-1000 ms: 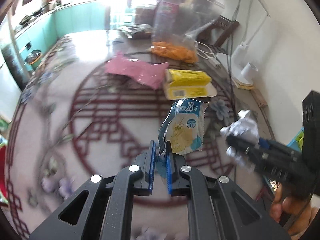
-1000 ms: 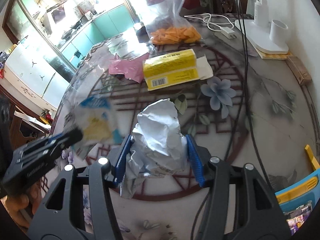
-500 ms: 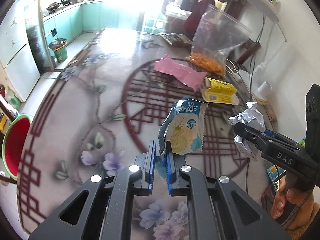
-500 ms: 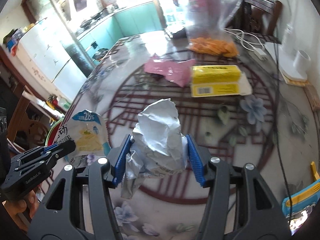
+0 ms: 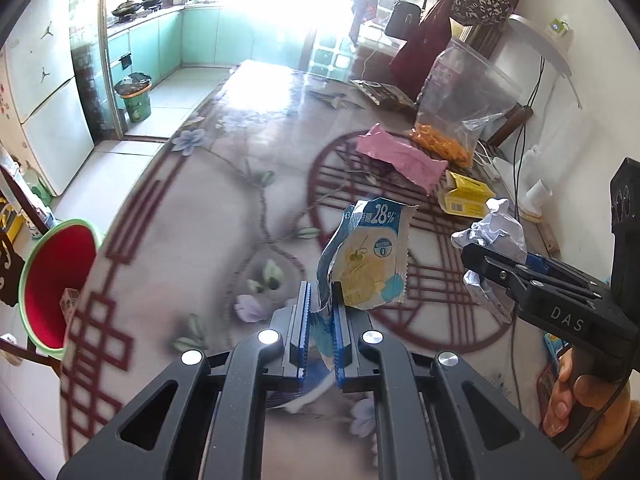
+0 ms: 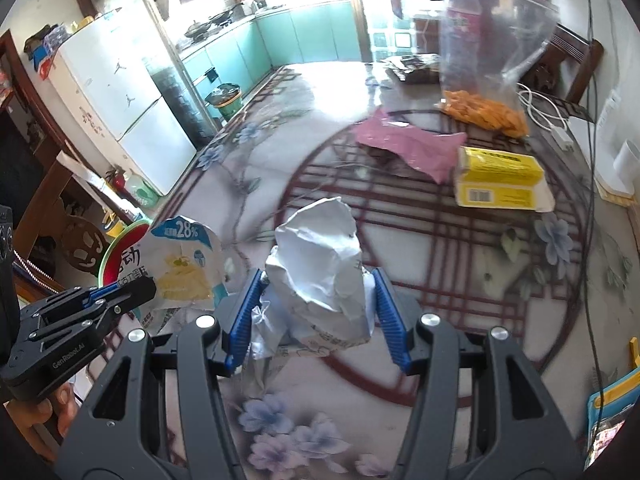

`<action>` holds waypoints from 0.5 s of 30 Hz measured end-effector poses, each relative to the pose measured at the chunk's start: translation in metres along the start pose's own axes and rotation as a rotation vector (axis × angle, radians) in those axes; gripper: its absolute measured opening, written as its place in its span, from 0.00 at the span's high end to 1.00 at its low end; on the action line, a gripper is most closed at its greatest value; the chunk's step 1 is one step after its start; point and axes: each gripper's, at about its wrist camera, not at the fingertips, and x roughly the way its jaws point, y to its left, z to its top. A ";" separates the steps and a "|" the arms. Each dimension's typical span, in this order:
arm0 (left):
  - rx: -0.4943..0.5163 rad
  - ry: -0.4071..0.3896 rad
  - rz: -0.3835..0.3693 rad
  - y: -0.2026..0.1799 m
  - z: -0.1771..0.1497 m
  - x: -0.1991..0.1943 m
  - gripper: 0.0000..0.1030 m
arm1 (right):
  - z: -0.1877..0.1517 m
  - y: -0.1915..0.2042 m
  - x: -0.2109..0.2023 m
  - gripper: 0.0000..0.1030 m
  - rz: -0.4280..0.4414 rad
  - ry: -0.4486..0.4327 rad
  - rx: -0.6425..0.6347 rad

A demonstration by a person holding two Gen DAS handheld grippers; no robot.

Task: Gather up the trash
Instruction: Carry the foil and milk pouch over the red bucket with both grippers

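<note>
Blue-and-yellow snack wrapper (image 5: pixel 366 264), white crumpled paper (image 6: pixel 320 264), pink bag (image 5: pixel 400 156) (tablecloth (image 5: pixel 224 216): maroon lattice, flowers).

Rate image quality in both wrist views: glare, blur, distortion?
Left wrist view: window area blown out, glare washing over the far table; snack wrapper in the left tool is sharp, near table edge smeared. Right wrist view: same blown highlights up top, crumpled paper in the right tool crisp, tablecloth pattern softly blurred. Both show strong fisheye bending at the rims.

Both wrist views angled steeply down from close above the patterned table (image 5: pixel 224 200), facing the kitchen, sharing the pink wrapper (image 6: pixel 412 144), the yellow box (image 6: pixel 498 178) and each other's gripper.
</note>
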 end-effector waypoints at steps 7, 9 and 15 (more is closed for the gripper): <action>-0.017 0.009 -0.008 0.044 -0.003 -0.009 0.93 | -0.004 0.049 0.010 0.48 -0.018 0.015 -0.038; -0.018 0.008 -0.006 0.055 -0.003 -0.012 0.93 | -0.005 0.062 0.012 0.48 -0.020 0.018 -0.044; -0.026 -0.005 0.000 0.094 0.000 -0.027 0.93 | -0.002 0.104 0.018 0.48 -0.020 0.008 -0.062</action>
